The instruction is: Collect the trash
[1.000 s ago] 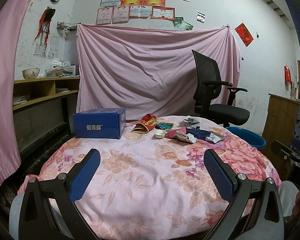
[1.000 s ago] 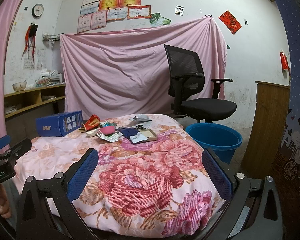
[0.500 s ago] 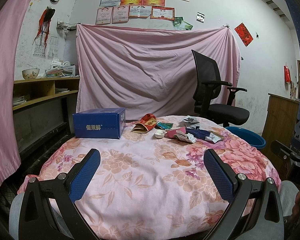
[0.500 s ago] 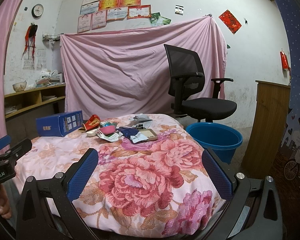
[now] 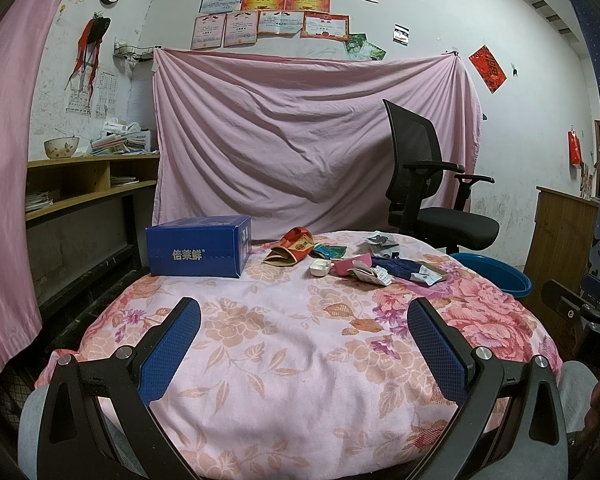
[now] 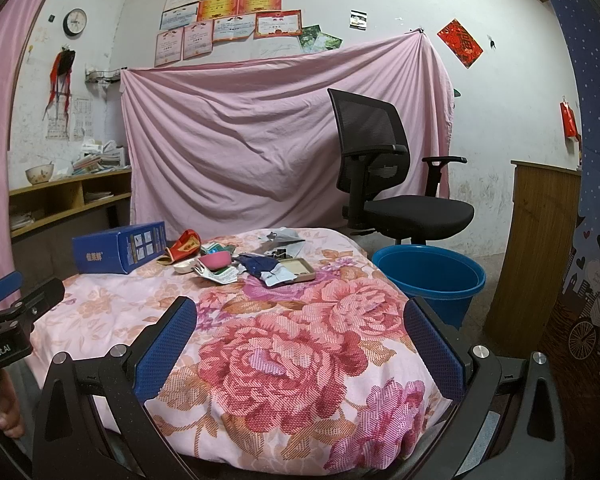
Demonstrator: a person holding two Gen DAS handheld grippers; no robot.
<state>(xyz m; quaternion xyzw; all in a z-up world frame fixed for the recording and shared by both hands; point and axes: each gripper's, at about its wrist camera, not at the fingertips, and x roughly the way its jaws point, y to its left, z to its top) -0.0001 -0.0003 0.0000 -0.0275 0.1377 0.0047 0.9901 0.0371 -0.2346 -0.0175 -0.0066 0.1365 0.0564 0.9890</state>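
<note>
A heap of trash lies at the far side of the floral-covered table (image 5: 300,352): a red and gold wrapper (image 5: 292,245), a small white tray (image 5: 320,268), a pink bowl (image 6: 216,260), dark blue packaging (image 6: 260,262), torn paper wrappers (image 5: 370,276) and a flat tan tray (image 6: 298,270). A blue bucket (image 6: 430,278) stands on the floor right of the table. My left gripper (image 5: 304,316) hangs open over the near table edge, well short of the trash. My right gripper (image 6: 300,314) is also open, nothing between its fingers.
A blue carton (image 5: 198,246) sits at the table's far left. Behind the table stand a black office chair (image 6: 384,184) and a hung pink sheet (image 5: 308,140). Wooden shelves (image 5: 84,184) line the left wall, a wooden cabinet (image 6: 536,248) the right.
</note>
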